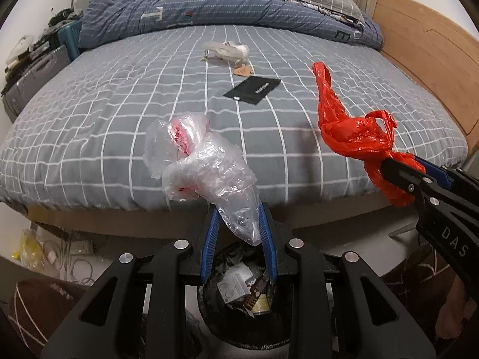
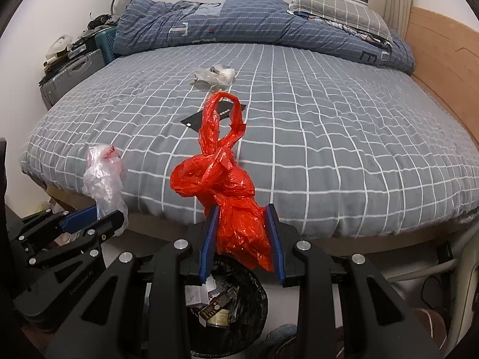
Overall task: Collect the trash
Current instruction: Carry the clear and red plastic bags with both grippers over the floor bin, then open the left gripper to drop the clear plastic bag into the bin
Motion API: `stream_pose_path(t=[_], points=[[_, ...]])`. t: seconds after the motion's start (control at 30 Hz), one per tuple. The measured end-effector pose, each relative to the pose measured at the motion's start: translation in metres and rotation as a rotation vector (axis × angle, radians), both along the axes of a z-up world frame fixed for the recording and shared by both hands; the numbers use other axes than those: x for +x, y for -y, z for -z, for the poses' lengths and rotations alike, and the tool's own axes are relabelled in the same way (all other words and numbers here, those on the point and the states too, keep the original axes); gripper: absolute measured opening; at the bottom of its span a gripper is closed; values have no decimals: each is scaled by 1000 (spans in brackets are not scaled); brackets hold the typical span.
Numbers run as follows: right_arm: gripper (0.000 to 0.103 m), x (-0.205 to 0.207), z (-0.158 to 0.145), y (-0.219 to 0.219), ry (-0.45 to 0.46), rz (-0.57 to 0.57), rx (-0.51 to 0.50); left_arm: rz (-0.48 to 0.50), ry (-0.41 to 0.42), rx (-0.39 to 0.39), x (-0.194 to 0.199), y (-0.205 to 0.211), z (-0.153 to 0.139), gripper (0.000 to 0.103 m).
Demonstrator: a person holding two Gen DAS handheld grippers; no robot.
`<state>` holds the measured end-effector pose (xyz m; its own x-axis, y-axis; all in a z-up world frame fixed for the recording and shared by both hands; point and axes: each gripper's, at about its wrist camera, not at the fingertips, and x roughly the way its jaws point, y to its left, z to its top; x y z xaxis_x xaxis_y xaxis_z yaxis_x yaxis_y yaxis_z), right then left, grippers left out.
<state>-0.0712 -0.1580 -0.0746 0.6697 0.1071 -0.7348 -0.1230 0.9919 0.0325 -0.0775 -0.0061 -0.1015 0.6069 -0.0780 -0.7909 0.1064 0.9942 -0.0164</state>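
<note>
Spanning the room, checked bed (image 1: 119,113), seemingly cluttered corner (image 1: 33,56).

White letters "DAS" stand on the black right gripper arm (image 1: 449,239). The black left gripper arm (image 2: 79,282) carries small print, seemingly "GenRobot.AI". Large pale letters "T" and "E" show on the rumpled blue striped quilt (image 1: 209,6). White print on the flat black card (image 1: 253,89) is too small to read.

I can't see most of the bin (image 1: 209,323): my left gripper's (image 1: 239,209) frame covers its rim, and the picture's lower edge cuts it off. The red bag (image 2: 227,185) hides part of the black card (image 2: 197,119). That pale wad (image 2: 214,74) further up the bed (image 2: 329,119) is too blurred to identify.
</note>
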Motion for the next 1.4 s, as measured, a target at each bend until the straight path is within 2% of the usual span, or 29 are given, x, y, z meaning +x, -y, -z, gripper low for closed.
stream_pose_path(t=[0.37, 0.93, 1.13, 1.4], points=[[30, -36, 15, -5, -37, -16, 10, 32, -39, -7, -28, 9, 11, 27], [30, -77, 33, -12, -101, 0, 20, 15, -95, -20, -61, -1, 20, 27], [31, -79, 45, -14, -140, -1, -1, 24, -120, -12, -64, -1, 31, 27], [30, -65, 77, -11, -250, 13, 5, 9, -166, 20, -51, -13, 60, 27]])
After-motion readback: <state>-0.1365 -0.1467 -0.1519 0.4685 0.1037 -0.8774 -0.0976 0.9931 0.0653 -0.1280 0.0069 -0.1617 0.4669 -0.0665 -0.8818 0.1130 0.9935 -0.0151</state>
